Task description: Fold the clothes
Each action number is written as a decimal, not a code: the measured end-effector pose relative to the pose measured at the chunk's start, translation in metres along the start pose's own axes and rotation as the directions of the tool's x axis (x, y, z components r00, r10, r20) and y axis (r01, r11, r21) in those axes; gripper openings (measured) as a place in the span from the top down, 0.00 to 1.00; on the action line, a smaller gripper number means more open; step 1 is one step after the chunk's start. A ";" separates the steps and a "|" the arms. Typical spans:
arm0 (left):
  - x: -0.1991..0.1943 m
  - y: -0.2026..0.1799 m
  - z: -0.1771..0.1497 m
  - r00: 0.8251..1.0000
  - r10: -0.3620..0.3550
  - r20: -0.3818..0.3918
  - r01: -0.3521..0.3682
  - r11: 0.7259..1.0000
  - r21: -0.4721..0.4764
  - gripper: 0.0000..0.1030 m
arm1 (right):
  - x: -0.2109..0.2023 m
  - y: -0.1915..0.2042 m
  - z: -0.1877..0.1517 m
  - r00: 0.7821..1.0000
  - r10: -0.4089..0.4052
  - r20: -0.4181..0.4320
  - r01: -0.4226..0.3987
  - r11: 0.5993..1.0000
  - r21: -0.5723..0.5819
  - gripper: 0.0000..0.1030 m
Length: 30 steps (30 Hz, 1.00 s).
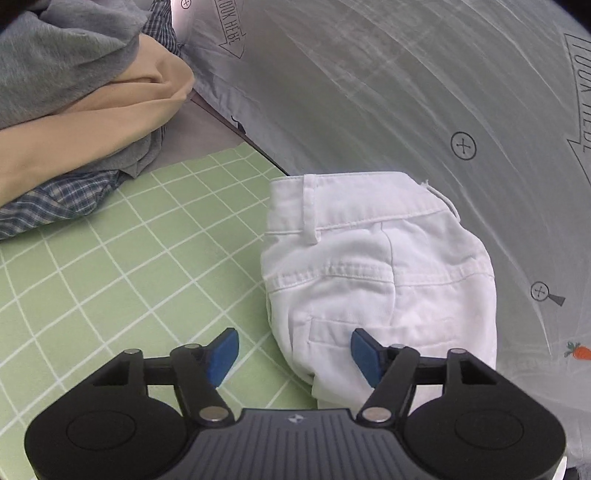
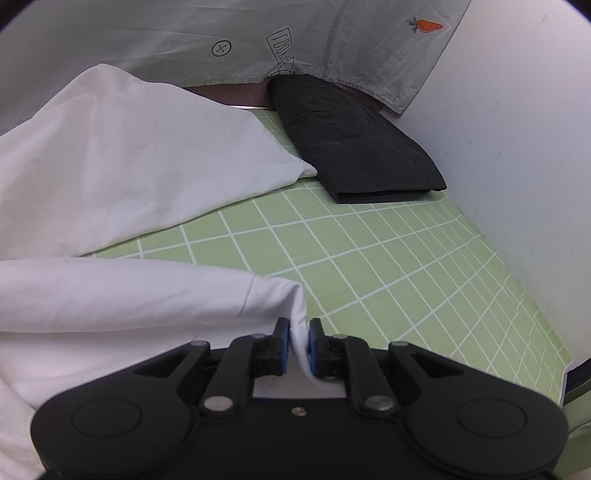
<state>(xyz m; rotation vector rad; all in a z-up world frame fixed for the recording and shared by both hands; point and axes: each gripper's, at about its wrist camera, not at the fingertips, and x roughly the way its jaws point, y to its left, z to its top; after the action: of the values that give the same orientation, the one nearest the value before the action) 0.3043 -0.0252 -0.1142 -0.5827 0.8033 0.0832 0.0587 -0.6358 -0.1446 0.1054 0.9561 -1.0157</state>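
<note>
Over the green checked mat (image 1: 110,280) on the table we see the white trousers (image 1: 369,273) lying folded at the waistband end — our left gripper (image 1: 294,356) hovers above them with jaws wide apart and empty, while our right gripper (image 2: 298,345) pinches a trouser-leg hem (image 2: 297,325) between nearly closed jaws.

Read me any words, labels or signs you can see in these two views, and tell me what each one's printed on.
"LOOK HERE", upside down inside an arrow outline: on the grey printed fabric, upper left of the left wrist view.
Same arrow lettering at the right edge: cut off, only partly readable.
Circled cross marks: signs, no words.
Arrow print in the right wrist view: too blurred to read.
Carrot picture: no text.
</note>
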 end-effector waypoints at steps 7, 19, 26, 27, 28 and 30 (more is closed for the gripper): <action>0.040 -0.001 0.011 0.999 -0.042 -0.029 0.041 0.998 -0.045 0.22 | 0.002 -0.004 -0.005 1.000 -0.004 -0.028 0.004 1.000 0.013 0.71; 0.036 -0.018 0.010 0.994 -0.108 -0.025 0.108 0.994 -0.002 0.71 | 0.004 -0.012 -0.009 0.997 0.050 -0.054 -0.046 0.996 0.076 0.72; -0.022 -0.006 -0.001 0.997 -0.072 0.001 0.072 0.997 -0.004 0.86 | -0.005 -0.014 -0.016 1.000 0.006 -0.020 -0.005 0.998 0.060 0.91; -0.036 -0.004 -0.004 0.998 -0.067 0.009 0.067 0.998 0.008 0.86 | -0.008 -0.017 -0.017 1.000 0.007 -0.009 -0.006 0.998 0.064 0.92; -0.052 -0.002 -0.007 0.998 -0.063 0.017 0.062 0.998 0.025 0.86 | -0.013 -0.021 -0.017 1.000 0.010 0.005 -0.011 0.998 0.060 0.92; -0.082 0.004 -0.013 0.998 -0.057 0.033 0.055 0.997 0.055 0.86 | -0.022 -0.029 -0.017 0.999 0.017 0.034 -0.019 0.998 0.053 0.92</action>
<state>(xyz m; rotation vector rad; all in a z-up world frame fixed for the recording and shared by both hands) 0.2371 -0.0170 -0.0657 -0.5505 0.7535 0.0200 0.0224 -0.6288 -0.1298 0.1407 0.8967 -1.0231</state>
